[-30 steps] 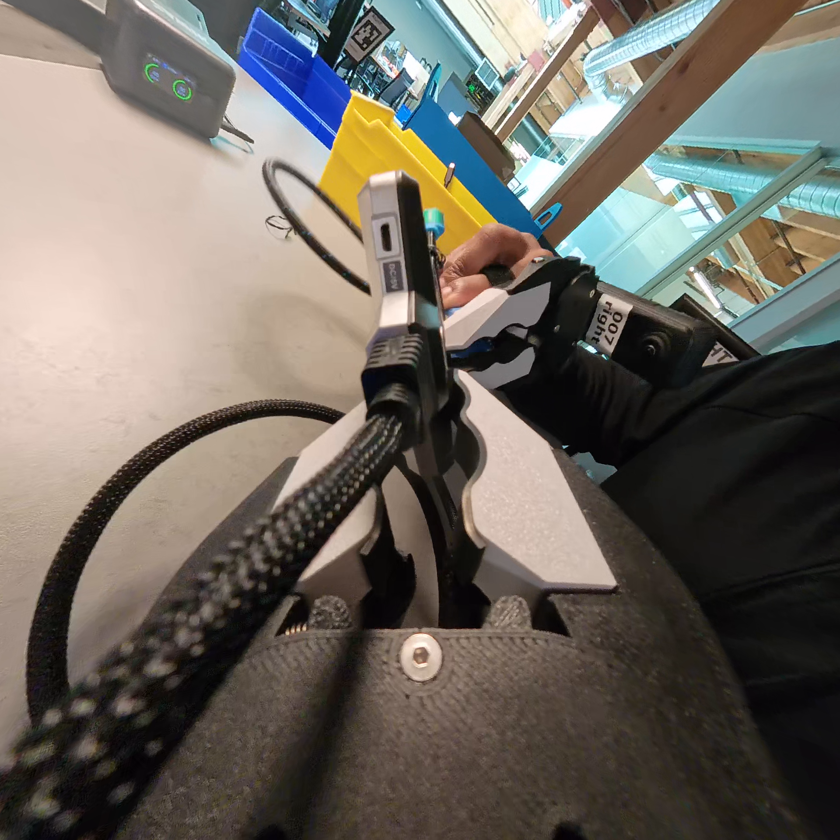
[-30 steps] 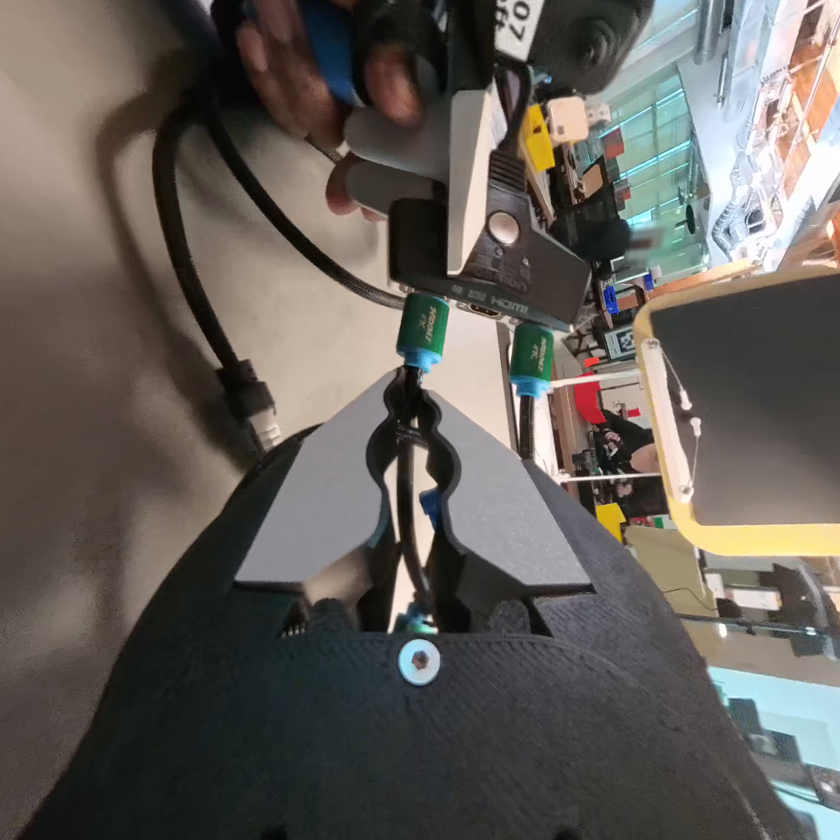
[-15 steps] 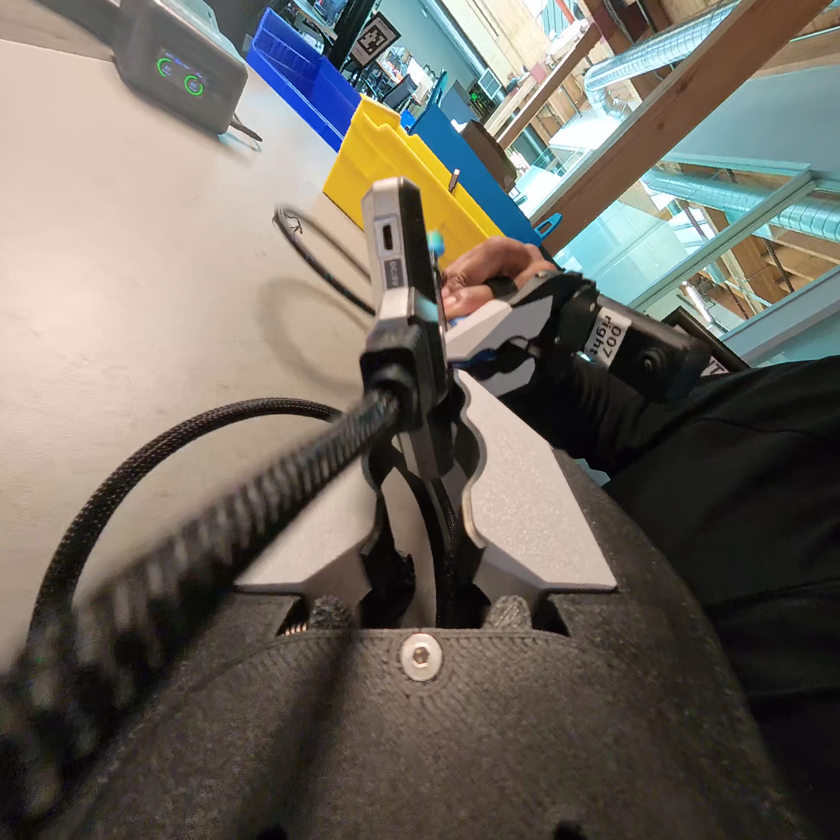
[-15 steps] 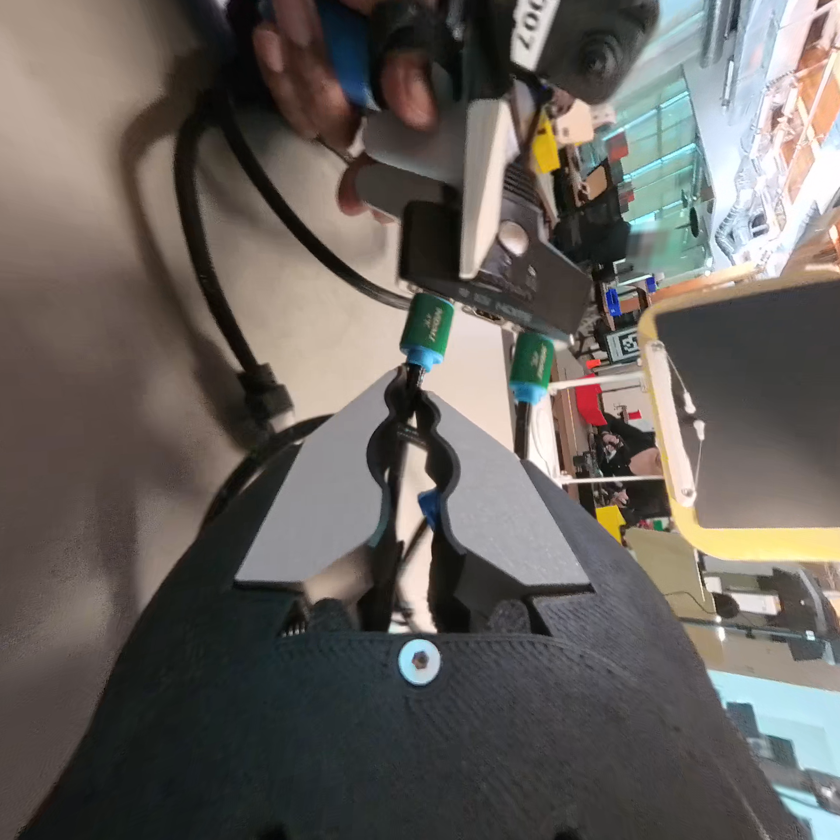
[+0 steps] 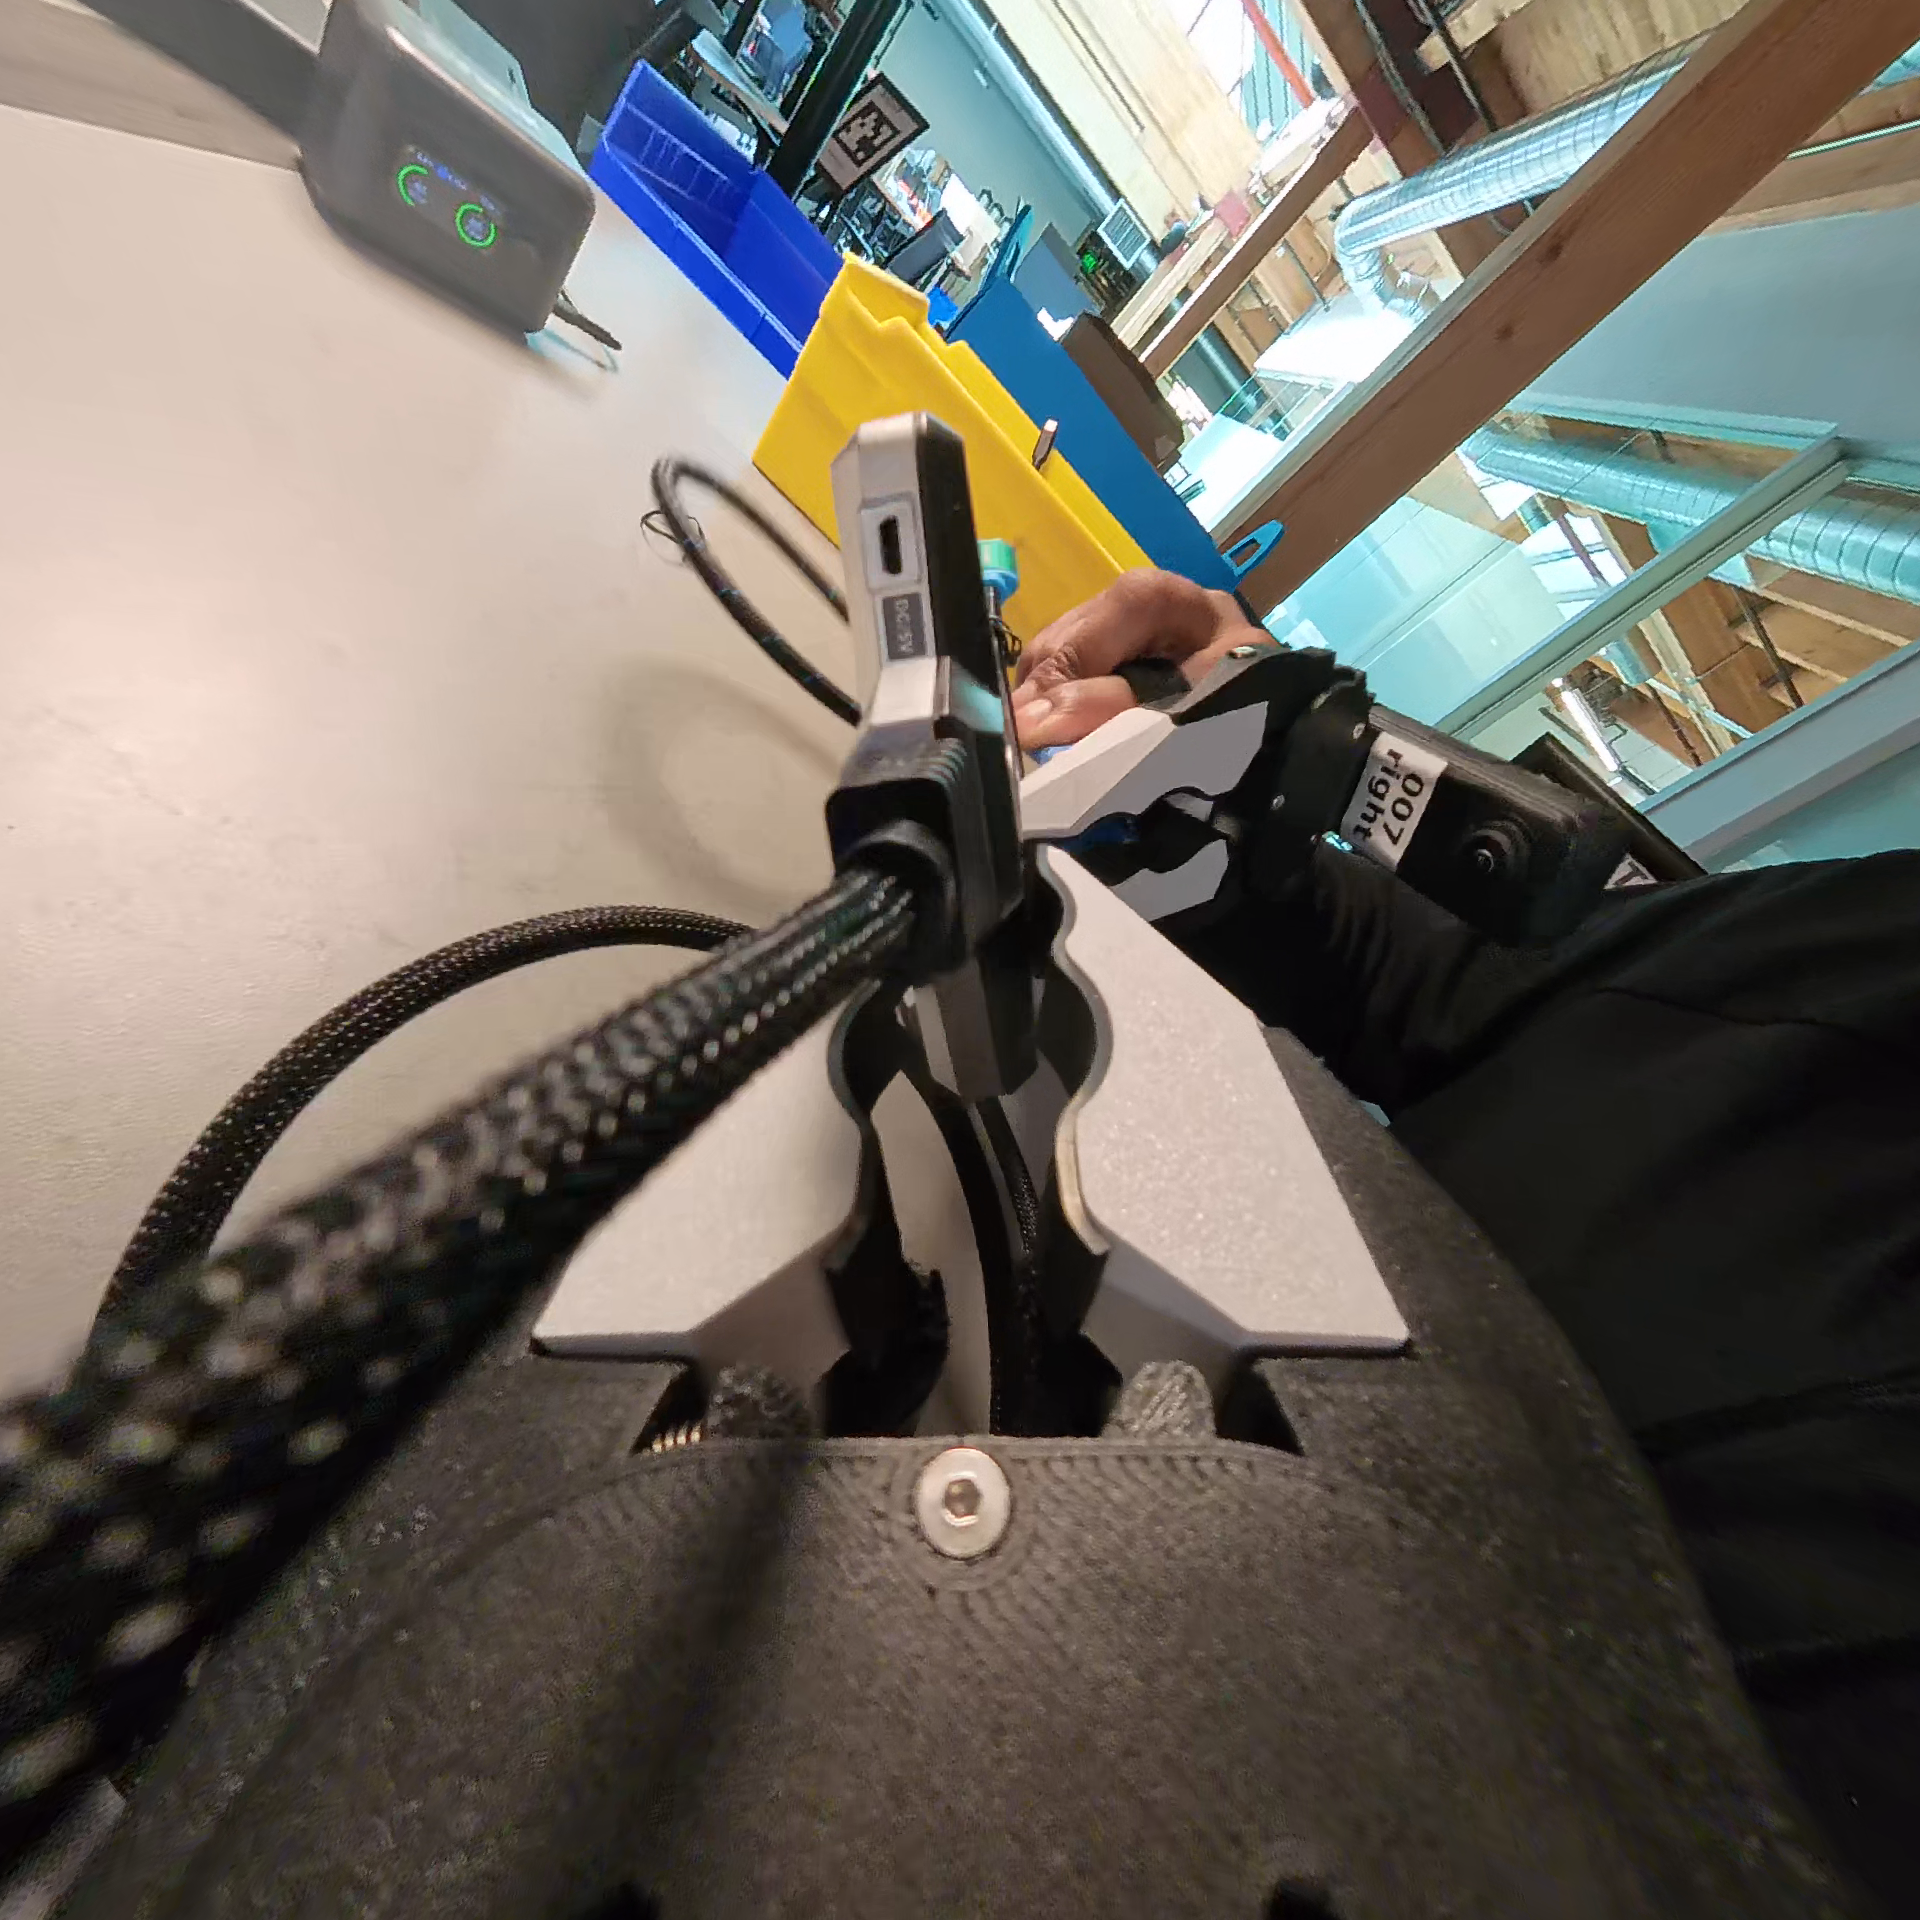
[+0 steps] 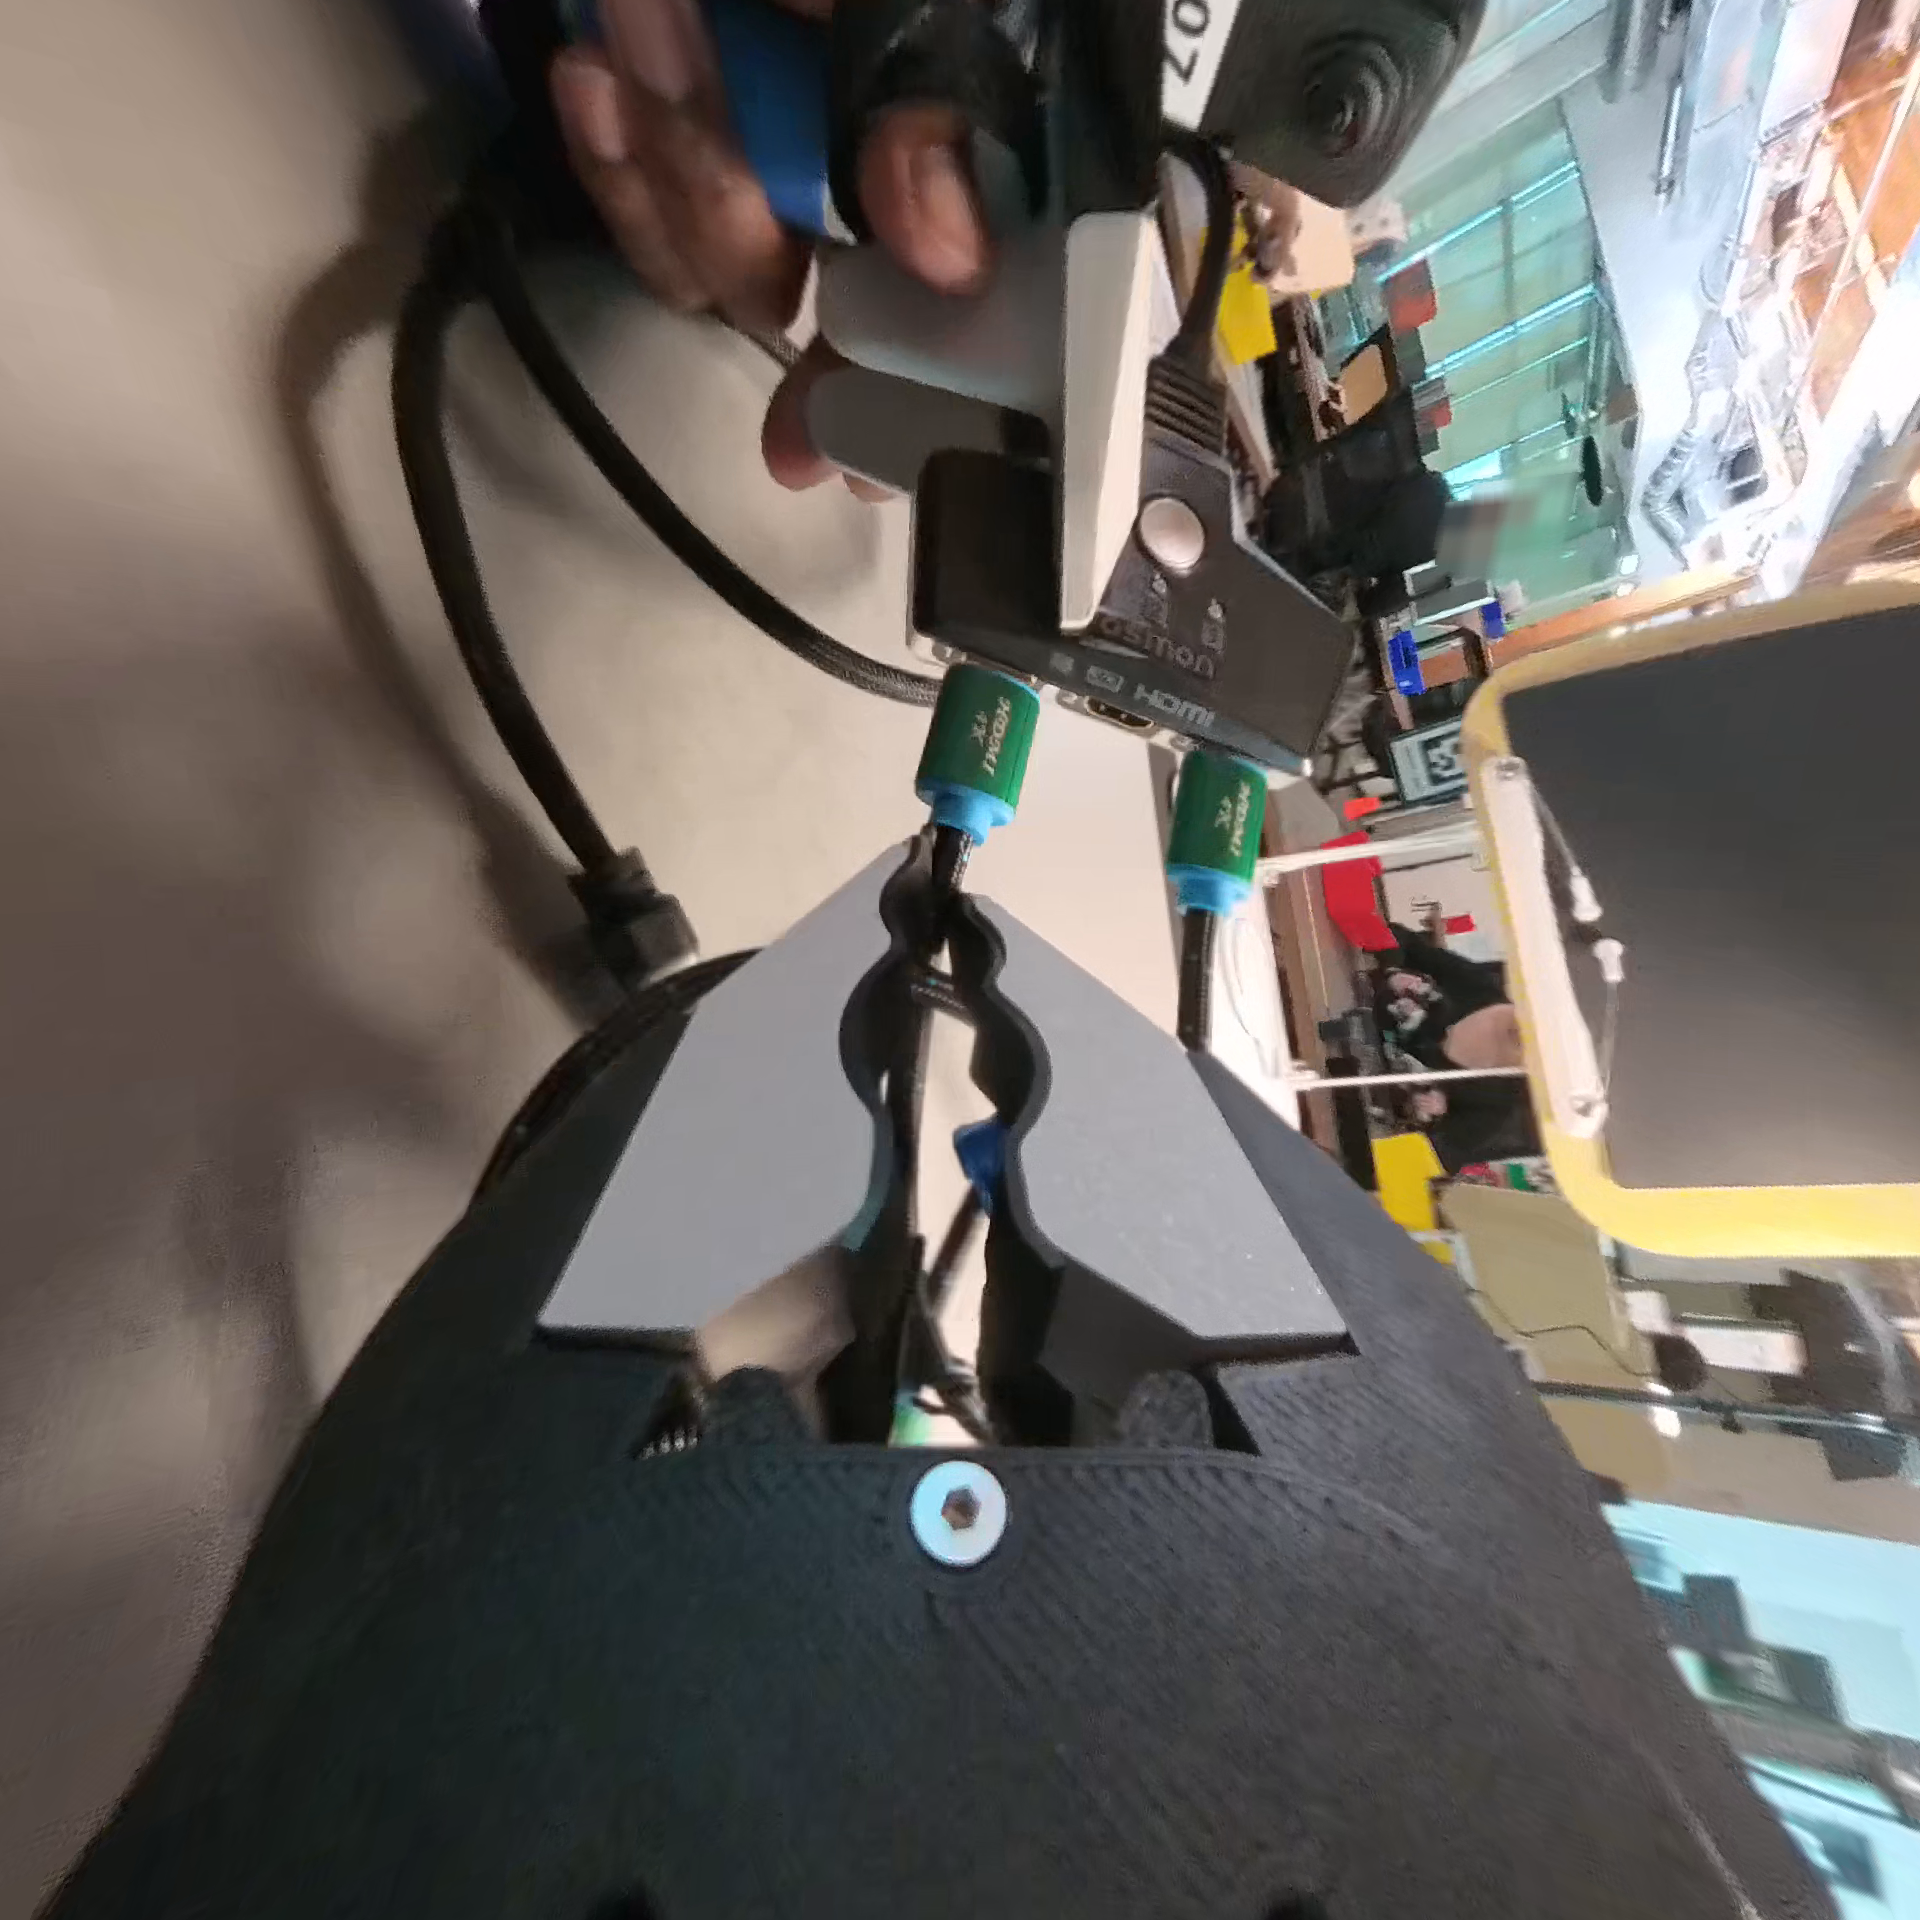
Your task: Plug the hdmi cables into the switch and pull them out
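My left gripper (image 5: 966, 914) is shut on the black HDMI switch (image 5: 914, 582) and holds it edge-on above the table. A thick braided black cable (image 5: 623, 1091) is plugged into its near end. In the right wrist view the switch (image 6: 1195, 644) has two green HDMI plugs in its ports, one on the left (image 6: 977, 753) and one on the right (image 6: 1216, 831), with an open port between them. My right gripper (image 6: 940, 894) is shut on the thin cable just behind the left green plug. The left gripper's fingers (image 6: 1101, 436) clamp the switch from above.
On the grey table (image 5: 260, 623) stand a grey power unit with green rings (image 5: 447, 197), blue bins (image 5: 707, 197) and a yellow bin (image 5: 935, 395). A thin black cable loop (image 5: 748, 613) lies near the bin. A loose black plug (image 6: 623, 914) lies on the table. The left gripper's tips are roughly 5 centimeters from the right gripper's.
The switch and both grippers have shifted and tilted slightly. Both grips are unchanged and both green plugs stay in their ports.
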